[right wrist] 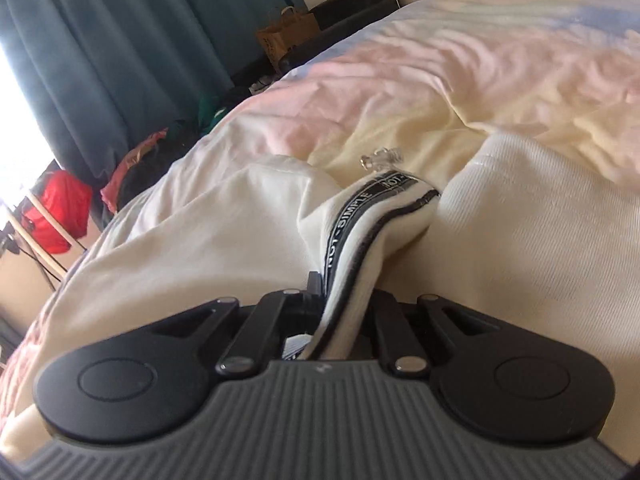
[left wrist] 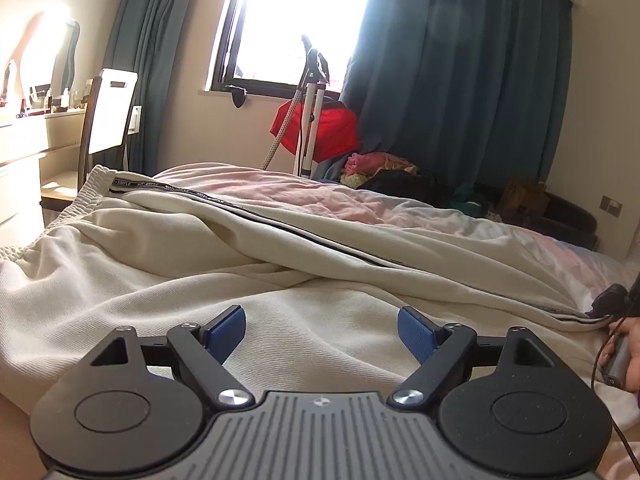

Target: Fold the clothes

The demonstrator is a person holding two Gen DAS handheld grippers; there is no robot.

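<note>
Right gripper [right wrist: 325, 292] clamps trousers [right wrist: 520, 260] striped edge; left gripper [left wrist: 321, 330] agape.

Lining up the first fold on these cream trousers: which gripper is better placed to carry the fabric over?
Right, probably. The right gripper is shut on the striped hem of the cream trousers, so it can pull at once. The left gripper hangs open over the cloth, holding nothing.

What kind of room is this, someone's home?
Most likely a home bedroom: a bed with a pastel quilt, teal curtains beside a bright window, and a dressing table holding small bottles.
</note>
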